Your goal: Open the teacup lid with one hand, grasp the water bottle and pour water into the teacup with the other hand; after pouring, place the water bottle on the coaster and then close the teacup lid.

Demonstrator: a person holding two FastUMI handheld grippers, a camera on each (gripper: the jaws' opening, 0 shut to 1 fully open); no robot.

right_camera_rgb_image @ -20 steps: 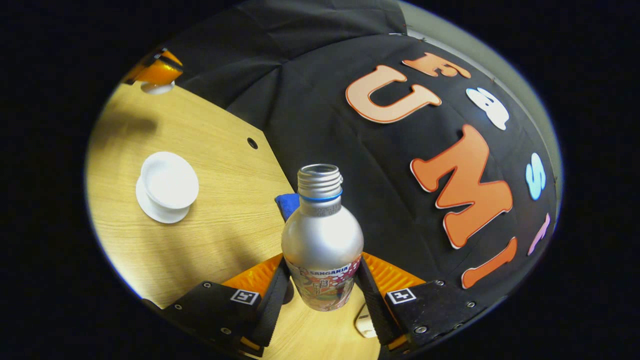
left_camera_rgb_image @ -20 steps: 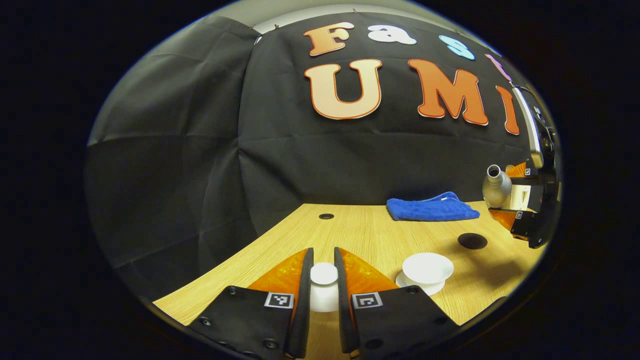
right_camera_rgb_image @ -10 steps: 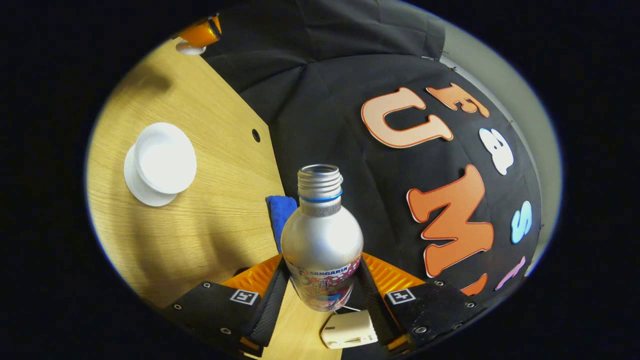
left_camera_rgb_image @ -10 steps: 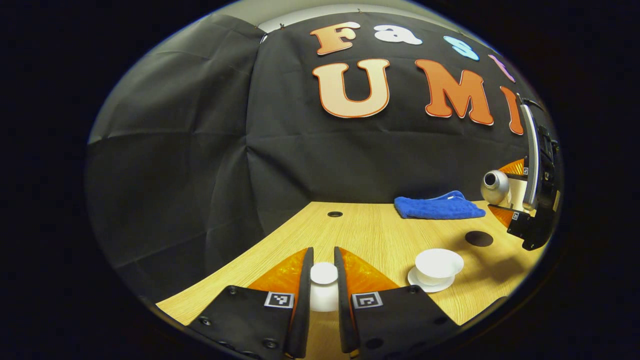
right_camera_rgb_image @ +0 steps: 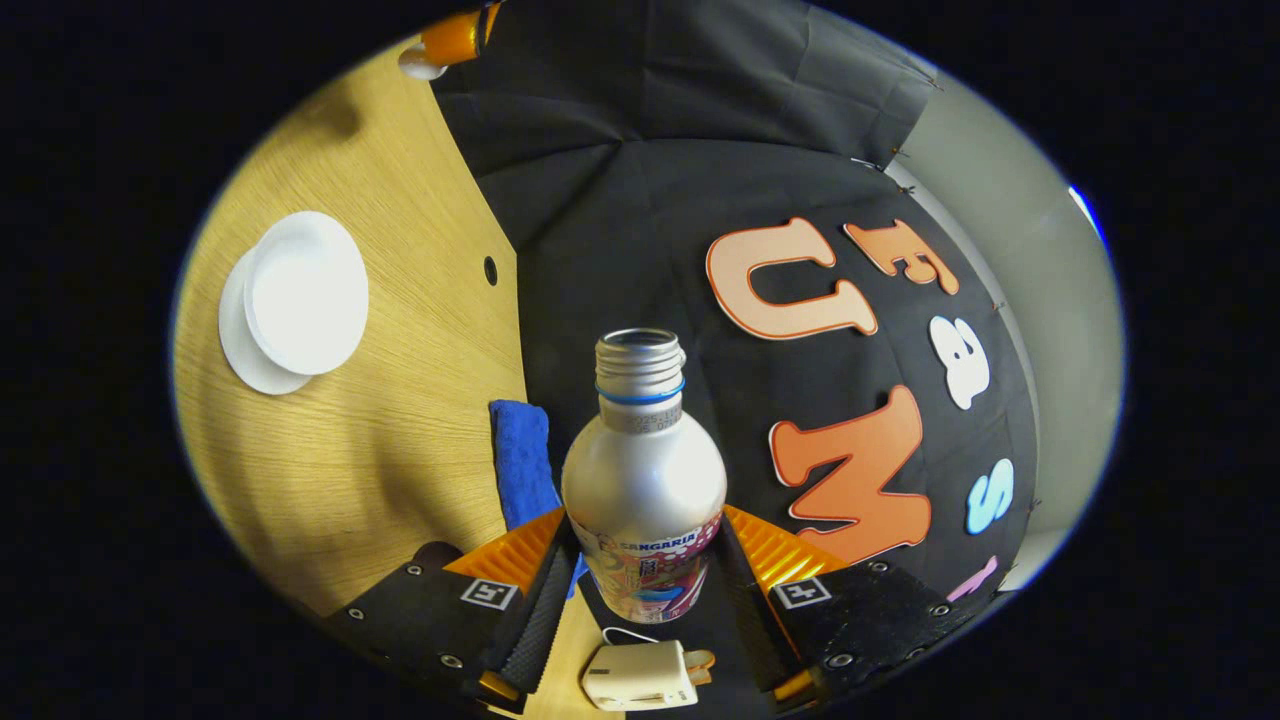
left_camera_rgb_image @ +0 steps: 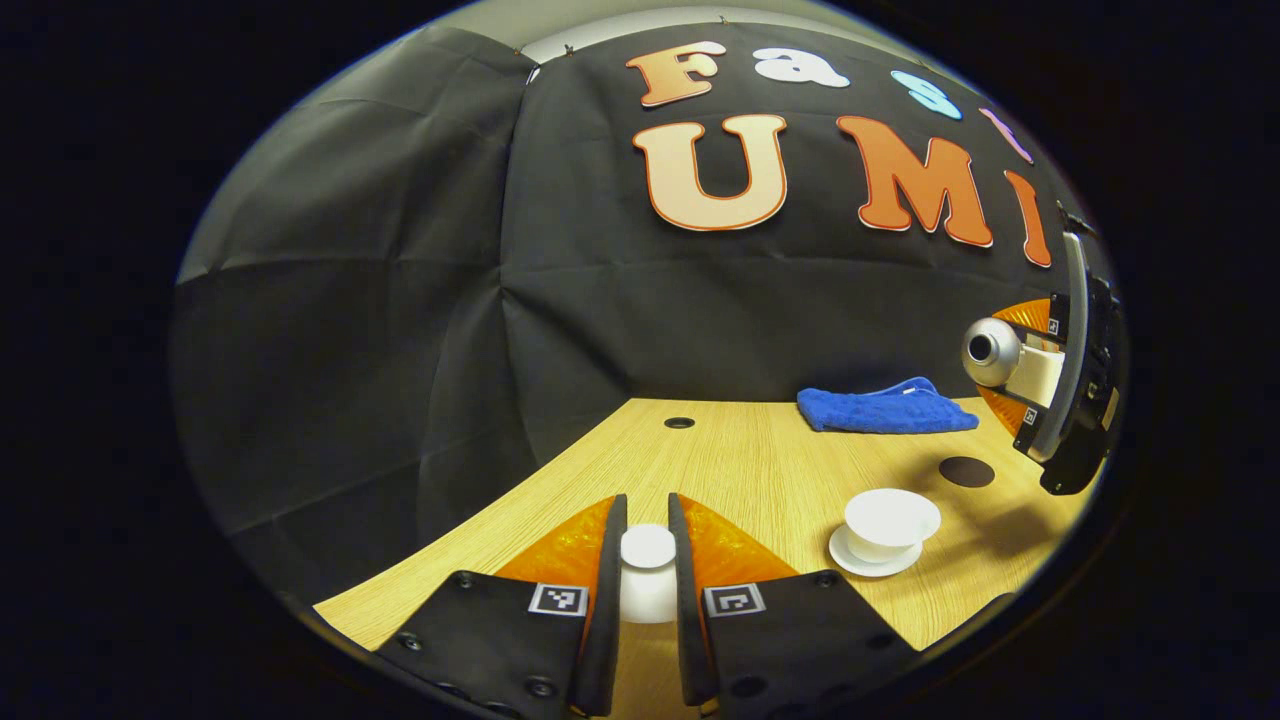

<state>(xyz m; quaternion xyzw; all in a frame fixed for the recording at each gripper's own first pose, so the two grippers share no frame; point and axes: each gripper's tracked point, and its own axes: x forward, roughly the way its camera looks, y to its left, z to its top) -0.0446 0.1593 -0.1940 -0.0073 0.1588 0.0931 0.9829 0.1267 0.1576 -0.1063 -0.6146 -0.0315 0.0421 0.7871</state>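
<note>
My left gripper (left_camera_rgb_image: 647, 545) is shut on the white teacup lid (left_camera_rgb_image: 647, 570), held above the wooden table (left_camera_rgb_image: 740, 470). To its right the open white teacup (left_camera_rgb_image: 890, 518) stands on its saucer (left_camera_rgb_image: 850, 560). My right gripper (right_camera_rgb_image: 645, 560) is shut on the silver water bottle (right_camera_rgb_image: 643, 470), capless and tipped over sideways towards the cup; in the left gripper view the water bottle (left_camera_rgb_image: 990, 352) points its mouth this way at the far right, above the table. A round dark coaster (left_camera_rgb_image: 966, 471) lies behind the cup. In the right gripper view the teacup (right_camera_rgb_image: 305, 292) sits at upper left.
A folded blue cloth (left_camera_rgb_image: 886, 411) lies at the back of the table by the black wall; the blue cloth (right_camera_rgb_image: 520, 462) is also behind the bottle. A small hole (left_camera_rgb_image: 679, 423) marks the tabletop. A small white device (right_camera_rgb_image: 640, 677) lies below the right gripper.
The right gripper has rolled further, tipping the bottle more towards horizontal and lifting it slightly. The left gripper has drifted a little left with the lid.
</note>
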